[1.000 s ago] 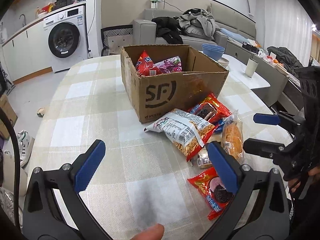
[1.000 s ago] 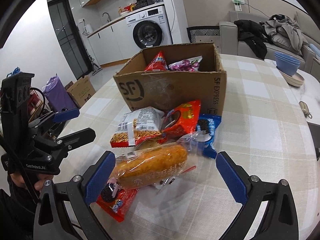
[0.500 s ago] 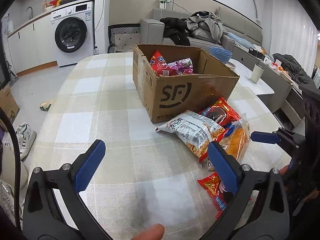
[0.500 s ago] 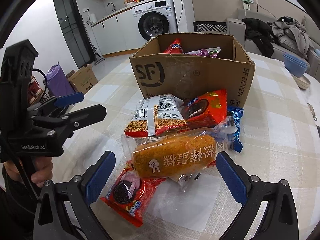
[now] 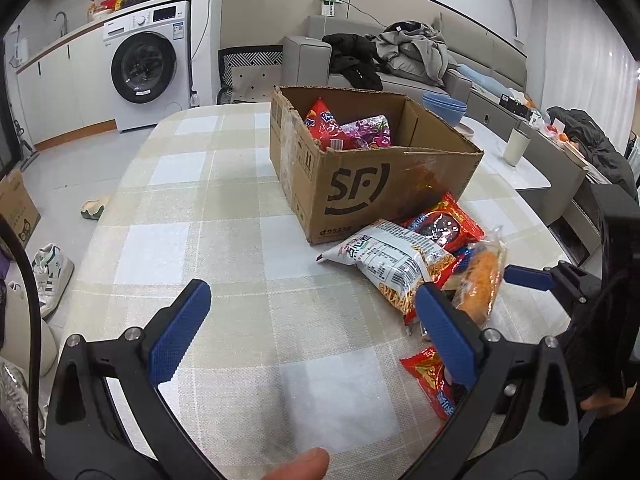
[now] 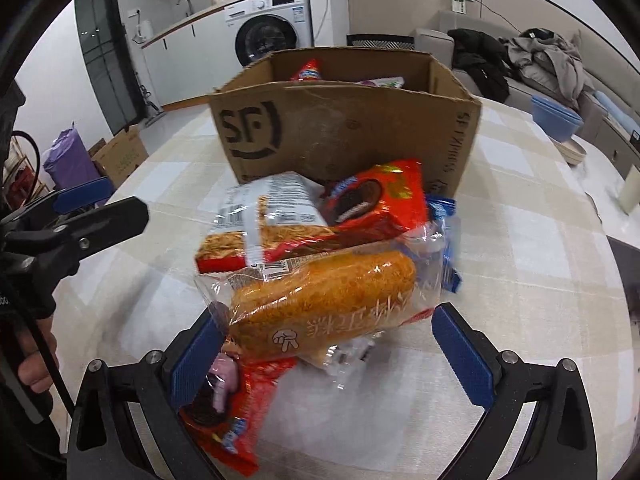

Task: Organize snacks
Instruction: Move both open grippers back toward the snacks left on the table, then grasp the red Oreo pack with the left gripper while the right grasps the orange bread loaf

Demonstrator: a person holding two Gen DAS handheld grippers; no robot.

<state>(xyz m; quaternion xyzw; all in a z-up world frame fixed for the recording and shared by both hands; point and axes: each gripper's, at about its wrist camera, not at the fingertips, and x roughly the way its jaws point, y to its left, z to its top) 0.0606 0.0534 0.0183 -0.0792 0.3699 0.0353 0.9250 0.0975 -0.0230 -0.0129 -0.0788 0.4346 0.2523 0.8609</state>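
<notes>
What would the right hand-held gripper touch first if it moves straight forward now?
Probably the clear-wrapped orange bread roll, lying directly between the open fingers of the right hand-held gripper. Depth is uncertain, but nothing is nearer.

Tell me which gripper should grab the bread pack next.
Right. The right gripper is open with the bread pack between its fingers; the left gripper is open over bare tablecloth, beside the pile.

The bread packet (image 6: 324, 304) hides most of the blue wrapper (image 6: 444, 232); the box (image 6: 348, 128) conceals its contents' lower parts.
</notes>
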